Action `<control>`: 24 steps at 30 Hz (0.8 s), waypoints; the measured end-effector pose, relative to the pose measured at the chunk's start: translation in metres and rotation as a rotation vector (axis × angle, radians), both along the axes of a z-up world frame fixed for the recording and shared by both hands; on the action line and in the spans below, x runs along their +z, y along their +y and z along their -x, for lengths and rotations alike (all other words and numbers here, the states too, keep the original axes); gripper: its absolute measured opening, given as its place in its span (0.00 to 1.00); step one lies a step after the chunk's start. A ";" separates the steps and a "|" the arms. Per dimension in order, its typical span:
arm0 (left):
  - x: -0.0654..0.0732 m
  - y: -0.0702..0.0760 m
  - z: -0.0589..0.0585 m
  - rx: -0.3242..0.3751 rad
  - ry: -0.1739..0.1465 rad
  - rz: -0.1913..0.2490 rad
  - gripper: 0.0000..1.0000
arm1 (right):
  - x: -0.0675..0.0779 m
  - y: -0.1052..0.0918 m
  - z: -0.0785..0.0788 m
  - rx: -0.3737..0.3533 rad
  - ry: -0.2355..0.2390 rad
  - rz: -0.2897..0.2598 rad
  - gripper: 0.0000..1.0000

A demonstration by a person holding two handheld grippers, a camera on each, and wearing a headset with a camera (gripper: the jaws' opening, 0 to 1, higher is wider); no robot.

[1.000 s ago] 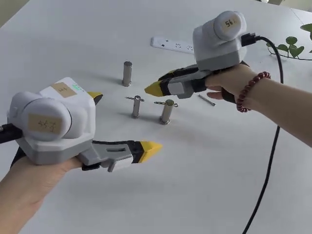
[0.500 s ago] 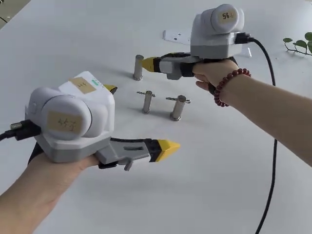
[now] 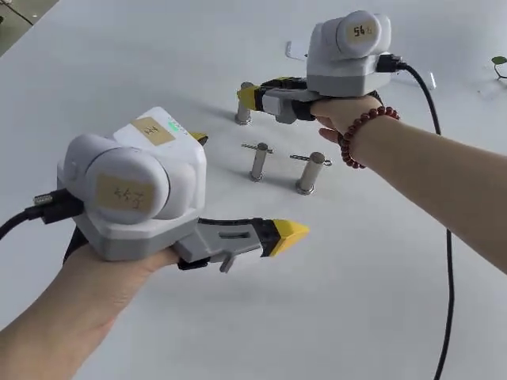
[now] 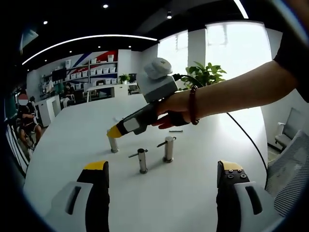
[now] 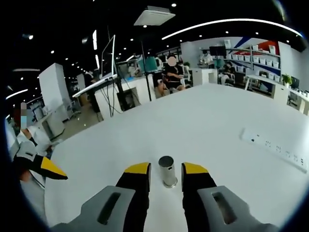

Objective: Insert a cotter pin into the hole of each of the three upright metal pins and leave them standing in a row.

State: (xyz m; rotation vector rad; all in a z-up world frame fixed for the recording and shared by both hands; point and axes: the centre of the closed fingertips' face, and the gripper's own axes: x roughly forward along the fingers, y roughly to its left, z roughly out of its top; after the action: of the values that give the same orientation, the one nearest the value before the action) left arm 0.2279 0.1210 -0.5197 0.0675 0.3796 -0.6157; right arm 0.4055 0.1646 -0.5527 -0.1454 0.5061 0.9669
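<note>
The right hand-held gripper (image 5: pixel 166 169) has its jaws at a narrow gap, one on each side of the bare metal pin (image 5: pixel 167 176). A sliver of tabletop (image 5: pixel 217 121) shows on both sides of the pin, so it is bracketed and not yet pinched. A second ago this hand-held gripper hung over the two nearer pins. It has since travelled out to the bare one, which stands upright just at its fingertips with no cotter pin through its hole.

Back from those tips, toward the person, stand the middle pin (image 3: pixel 258 161) and the end pin (image 3: pixel 310 172), side by side. Each carries a cotter pin across its top, at (image 3: pixel 252 146) and (image 3: pixel 301 157).

The left hand-held gripper (image 4: pixel 163 166) is nearer the person, spread wide and holding nothing, and has stayed that way. All three pins and the other arm lie well ahead of it. Past that arm, a thin sliver (image 4: pixel 176 130) lies on the tabletop. It is probably the last loose cotter pin, though it is too small to be sure.

Two of the three pins look finished. The move to the bare pin suggests the last one is now being taken up, likely to steady it or bring it nearer the other two. Closing on the round shaft must be square, or the pin may tip
</note>
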 end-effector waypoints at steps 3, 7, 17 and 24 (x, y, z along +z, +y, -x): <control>0.001 0.001 -0.001 0.006 0.001 0.007 0.92 | -0.001 0.004 -0.001 0.011 -0.016 0.003 0.17; 0.000 0.002 -0.001 0.010 0.004 0.011 0.91 | -0.006 0.008 0.000 0.013 0.007 0.014 0.15; -0.004 0.001 0.000 0.006 0.028 0.008 0.89 | -0.011 0.009 -0.001 0.034 -0.018 0.042 0.10; -0.004 0.002 -0.001 0.013 0.030 0.009 0.89 | -0.010 0.007 0.004 0.069 -0.062 0.101 0.08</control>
State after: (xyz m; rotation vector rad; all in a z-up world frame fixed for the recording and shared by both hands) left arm 0.2292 0.1231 -0.5238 0.0469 0.4058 -0.6058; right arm 0.4013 0.1715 -0.5627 -0.2841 0.4955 1.0018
